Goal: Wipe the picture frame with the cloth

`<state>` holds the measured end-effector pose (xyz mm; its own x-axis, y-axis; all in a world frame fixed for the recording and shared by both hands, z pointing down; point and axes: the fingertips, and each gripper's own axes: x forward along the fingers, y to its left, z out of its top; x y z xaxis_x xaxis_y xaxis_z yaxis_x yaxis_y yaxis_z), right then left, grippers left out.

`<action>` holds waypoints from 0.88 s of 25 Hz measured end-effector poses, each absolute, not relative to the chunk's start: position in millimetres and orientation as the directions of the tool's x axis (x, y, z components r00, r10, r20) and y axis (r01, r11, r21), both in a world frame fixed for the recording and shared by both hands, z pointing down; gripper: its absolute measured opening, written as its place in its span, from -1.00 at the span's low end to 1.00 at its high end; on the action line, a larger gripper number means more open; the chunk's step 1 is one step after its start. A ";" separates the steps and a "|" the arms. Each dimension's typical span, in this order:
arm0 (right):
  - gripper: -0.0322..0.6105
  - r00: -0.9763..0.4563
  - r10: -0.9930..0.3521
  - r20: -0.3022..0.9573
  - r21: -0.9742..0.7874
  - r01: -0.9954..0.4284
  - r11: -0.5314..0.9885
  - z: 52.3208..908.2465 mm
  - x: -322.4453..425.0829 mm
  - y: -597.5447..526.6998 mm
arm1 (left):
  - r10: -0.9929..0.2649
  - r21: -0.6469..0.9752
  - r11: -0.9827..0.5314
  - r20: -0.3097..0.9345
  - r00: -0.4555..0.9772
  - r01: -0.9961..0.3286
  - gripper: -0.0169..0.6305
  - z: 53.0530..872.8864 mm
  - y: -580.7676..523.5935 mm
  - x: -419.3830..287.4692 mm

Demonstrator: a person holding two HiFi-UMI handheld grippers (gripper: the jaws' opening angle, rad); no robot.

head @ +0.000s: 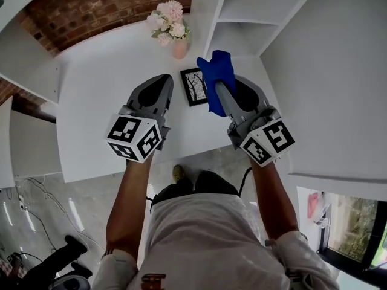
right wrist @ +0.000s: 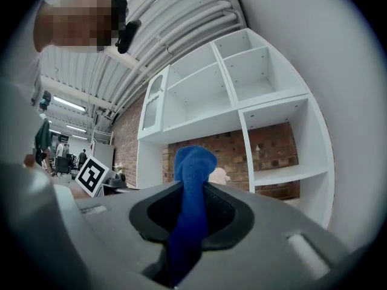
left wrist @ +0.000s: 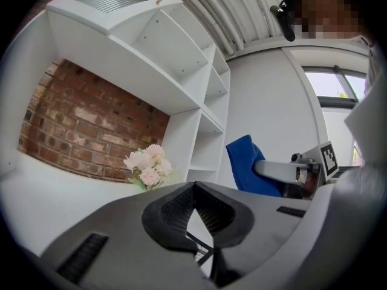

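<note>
A small black picture frame point(head: 193, 86) lies flat on the white desk point(head: 103, 101), between the two grippers; a corner of the picture frame point(left wrist: 202, 245) shows under the left jaws. My right gripper point(head: 222, 89) is shut on a blue cloth point(head: 215, 77), which hangs over the frame's right edge. In the right gripper view the cloth point(right wrist: 190, 204) stands pinched between the jaws of my right gripper point(right wrist: 192, 189). My left gripper point(head: 158, 88) hovers just left of the frame, shut with nothing in it. In the left gripper view the left gripper point(left wrist: 195, 189) has its pads meeting and the blue cloth point(left wrist: 247, 165) shows to the right.
A pink vase of pale flowers point(head: 171, 29) stands at the back of the desk, just behind the frame. White shelving point(head: 254, 11) rises at the right and back, with a brick wall point(head: 103, 5) behind. The desk's front edge lies close to the person's body.
</note>
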<state>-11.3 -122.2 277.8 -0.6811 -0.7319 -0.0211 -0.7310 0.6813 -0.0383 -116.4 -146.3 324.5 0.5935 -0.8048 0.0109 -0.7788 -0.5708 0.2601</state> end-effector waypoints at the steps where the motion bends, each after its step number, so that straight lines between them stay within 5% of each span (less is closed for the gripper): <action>1: -0.67 -0.681 -0.733 -0.009 -0.040 -0.732 0.680 281.1 -12.0 -127.3 | -0.806 0.273 -0.563 0.025 0.591 -0.780 -0.95 329.3 -151.0 -116.3; 22: -0.67 -0.739 -0.633 0.230 -0.165 -0.671 0.723 367.6 -5.2 -221.5 | -0.759 0.455 -0.318 0.404 0.511 -0.832 -0.93 442.8 -218.1 -83.9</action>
<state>-5.2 -221.5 367.6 -0.7390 -0.6333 0.2299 -0.6709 0.7231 -0.1647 -83.9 -218.1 442.8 0.5110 -0.7586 0.4042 -0.8319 -0.3181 0.4547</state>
